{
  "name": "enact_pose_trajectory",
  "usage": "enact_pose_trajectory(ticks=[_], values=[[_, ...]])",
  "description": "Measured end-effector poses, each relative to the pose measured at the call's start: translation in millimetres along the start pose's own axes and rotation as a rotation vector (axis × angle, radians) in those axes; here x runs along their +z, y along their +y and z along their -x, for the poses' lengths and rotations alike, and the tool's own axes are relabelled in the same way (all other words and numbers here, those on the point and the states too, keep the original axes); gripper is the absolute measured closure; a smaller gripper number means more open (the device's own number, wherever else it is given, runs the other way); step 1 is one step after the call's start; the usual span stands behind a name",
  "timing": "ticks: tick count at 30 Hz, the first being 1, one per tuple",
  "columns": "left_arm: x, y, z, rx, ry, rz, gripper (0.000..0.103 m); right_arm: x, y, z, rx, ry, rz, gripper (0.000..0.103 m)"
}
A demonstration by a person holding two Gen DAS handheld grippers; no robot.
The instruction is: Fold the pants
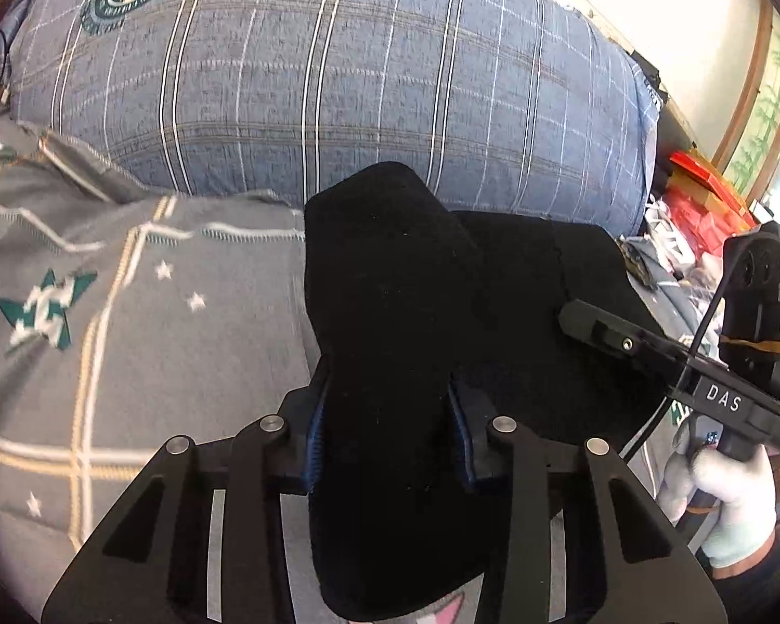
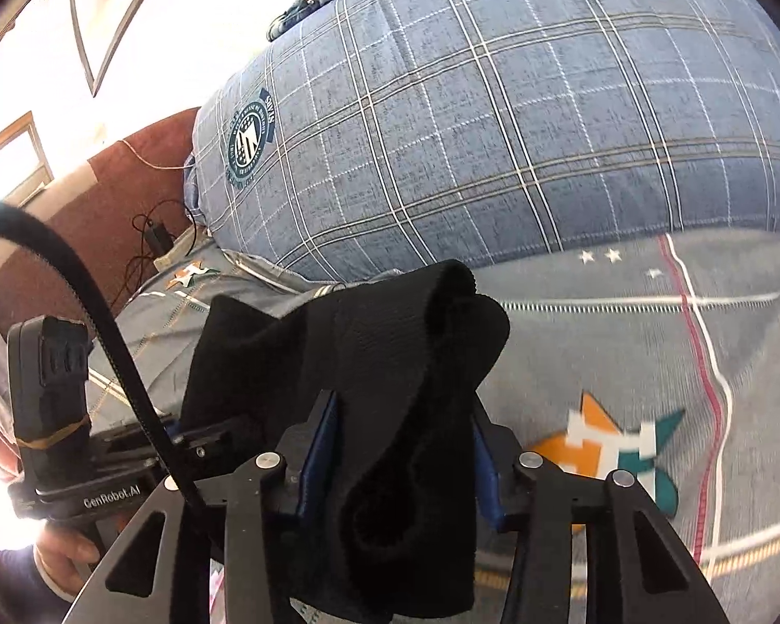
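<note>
The black pants (image 1: 390, 281) hang bunched between both grippers above a grey patterned bed sheet (image 1: 130, 338). My left gripper (image 1: 390, 431) is shut on a thick fold of the pants, with blue pads pressing both sides. My right gripper (image 2: 400, 447) is shut on another bunched fold of the pants (image 2: 390, 343). In the left wrist view the right gripper (image 1: 598, 330) shows at the right, its fingertips at the pants' far edge. In the right wrist view the left gripper (image 2: 203, 442) shows at the lower left, against the cloth.
A big blue plaid pillow (image 1: 338, 67) lies just behind the pants, also in the right wrist view (image 2: 494, 119). Red boxes and clutter (image 1: 702, 197) sit at the far right. A cable and charger (image 2: 156, 239) lie by the red headboard (image 2: 104, 197).
</note>
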State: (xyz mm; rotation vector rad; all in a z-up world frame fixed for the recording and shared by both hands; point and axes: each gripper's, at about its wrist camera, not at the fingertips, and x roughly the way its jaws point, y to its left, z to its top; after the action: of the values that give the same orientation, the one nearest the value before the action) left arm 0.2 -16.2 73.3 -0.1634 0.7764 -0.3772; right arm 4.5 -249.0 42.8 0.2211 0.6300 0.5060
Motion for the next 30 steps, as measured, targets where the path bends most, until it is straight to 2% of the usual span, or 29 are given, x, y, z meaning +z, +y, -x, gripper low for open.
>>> enact_pose_trajectory(ticks=[4, 7, 10, 14, 15, 17, 18, 19, 21, 22, 23, 25, 30], values=[[0, 4, -1, -0.036, 0.024, 0.007, 0.066, 3, -1, 4, -0.008, 0.012, -0.007, 0.059], [-12, 9, -16, -0.039, 0.082, 0.039, 0.066, -5, -7, -3, -0.032, 0.09, -0.01, 0.059], [-17, 9, -19, -0.025, 0.078, 0.048, 0.064, -17, -16, -16, -0.076, 0.143, -0.003, 0.055], [-20, 18, -20, -0.006, 0.079, 0.086, 0.05, -19, -29, -22, -0.09, 0.162, -0.046, 0.037], [-21, 22, -22, -0.006, 0.087, 0.103, 0.047, -21, -32, -23, -0.084, 0.17, -0.057, 0.034], [-23, 30, -25, -0.011, 0.095, 0.146, 0.031, -25, -39, -25, -0.035, 0.163, -0.106, 0.034], [-23, 34, -29, -0.014, 0.103, 0.175, 0.03, -29, -43, -29, 0.026, 0.162, -0.139, 0.036], [-23, 36, -32, -0.028, 0.109, 0.192, 0.03, -33, -45, -31, 0.068, 0.161, -0.156, 0.038], [-24, 36, -35, -0.058, 0.113, 0.2, 0.033, -37, -44, -33, 0.085, 0.126, -0.154, 0.049], [-23, 31, -35, -0.074, 0.112, 0.185, 0.045, -36, -41, -31, 0.09, 0.119, -0.148, 0.052], [-20, 26, -32, -0.059, 0.108, 0.155, 0.051, -34, -39, -28, 0.094, 0.109, -0.143, 0.058], [-11, 17, -24, -0.066, 0.09, 0.109, 0.062, -24, -29, -16, 0.099, 0.07, -0.104, 0.062], [31, 7, -12, -0.052, 0.029, 0.027, 0.063, 15, -20, -5, 0.105, 0.001, -0.062, 0.063]])
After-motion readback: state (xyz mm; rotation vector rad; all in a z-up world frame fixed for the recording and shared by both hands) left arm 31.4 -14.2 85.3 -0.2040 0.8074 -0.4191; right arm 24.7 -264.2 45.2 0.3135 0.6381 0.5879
